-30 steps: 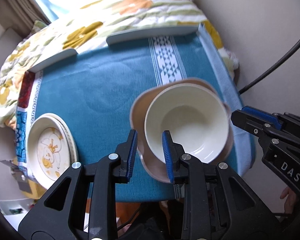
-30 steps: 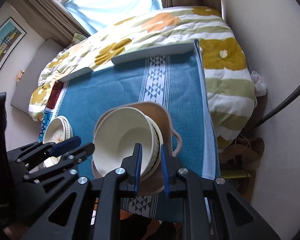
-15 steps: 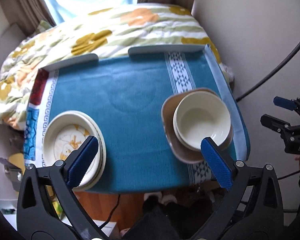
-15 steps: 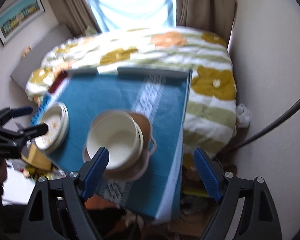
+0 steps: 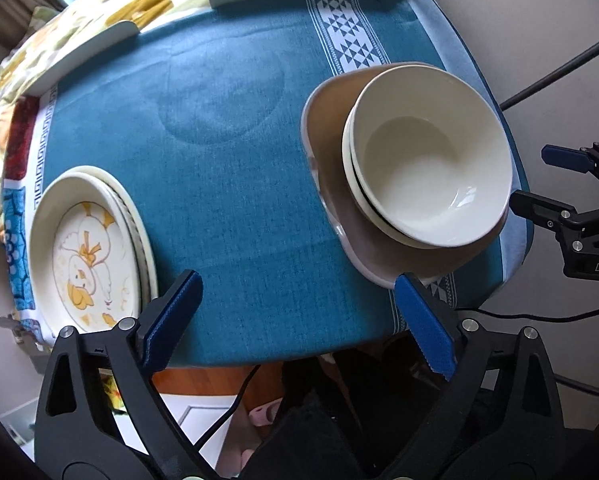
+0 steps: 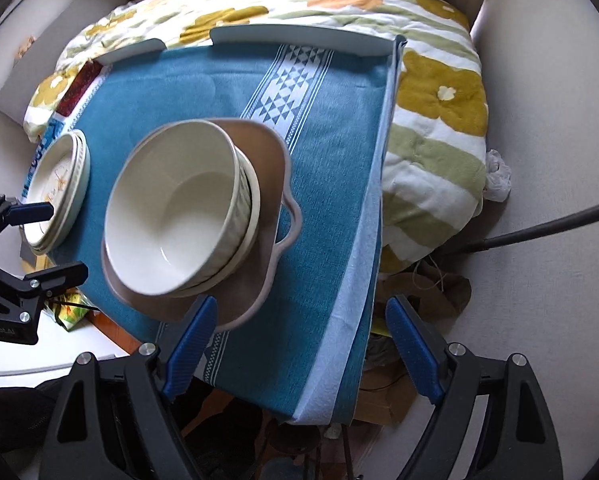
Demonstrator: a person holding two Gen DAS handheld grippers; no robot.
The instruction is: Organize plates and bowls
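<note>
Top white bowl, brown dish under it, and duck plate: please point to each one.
top white bowl point(image 5: 427, 160), left wrist view, inner bottom.
brown dish point(image 6: 273, 152), right wrist view, bare far rim.
duck plate point(image 5: 87, 252), left wrist view, painted centre.

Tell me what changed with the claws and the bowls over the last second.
Both claws let go: the left claw and right claw, shut at the bowls' rim a second ago, now stand open and drawn back. Bowls, brown dish and plates stayed put.
</note>
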